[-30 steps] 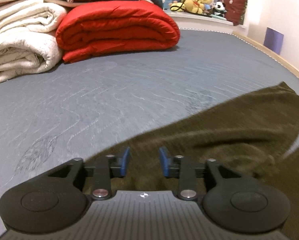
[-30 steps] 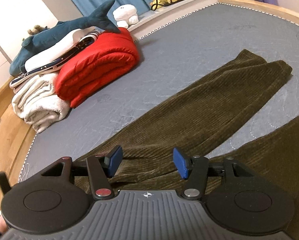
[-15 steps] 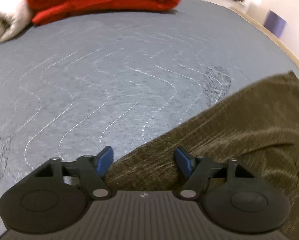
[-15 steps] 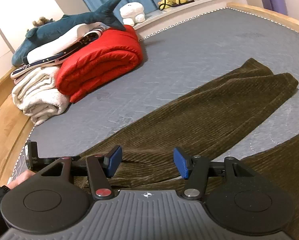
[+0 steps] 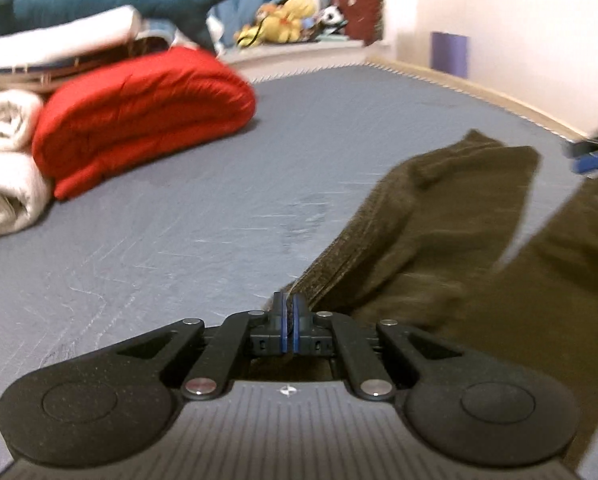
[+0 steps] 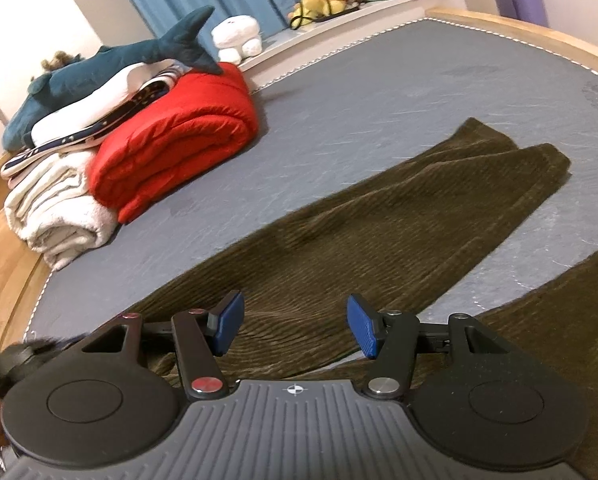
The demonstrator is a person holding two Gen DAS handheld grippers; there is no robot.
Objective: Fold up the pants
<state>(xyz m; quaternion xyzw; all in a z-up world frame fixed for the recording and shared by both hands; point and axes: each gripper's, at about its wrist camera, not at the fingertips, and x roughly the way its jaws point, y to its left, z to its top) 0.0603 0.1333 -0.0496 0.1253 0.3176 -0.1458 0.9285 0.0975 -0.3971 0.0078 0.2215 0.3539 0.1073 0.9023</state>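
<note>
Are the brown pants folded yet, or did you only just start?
Only just started. Nothing is folded yet: the brown pants lie spread out on the grey bed, with the two legs apart. In hand: the left gripper has just closed, and it looks pinched on the pants' edge. The right gripper hovers open over the cloth, holding nothing. Left to do: all the folds.

Left gripper (image 5: 287, 312) jaws just closed on pants (image 5: 439, 216) edge, w/ fabric lifted off mattress (image 5: 219, 208).

2 low wrist views (shared pants (image 5: 439, 220)).
</note>
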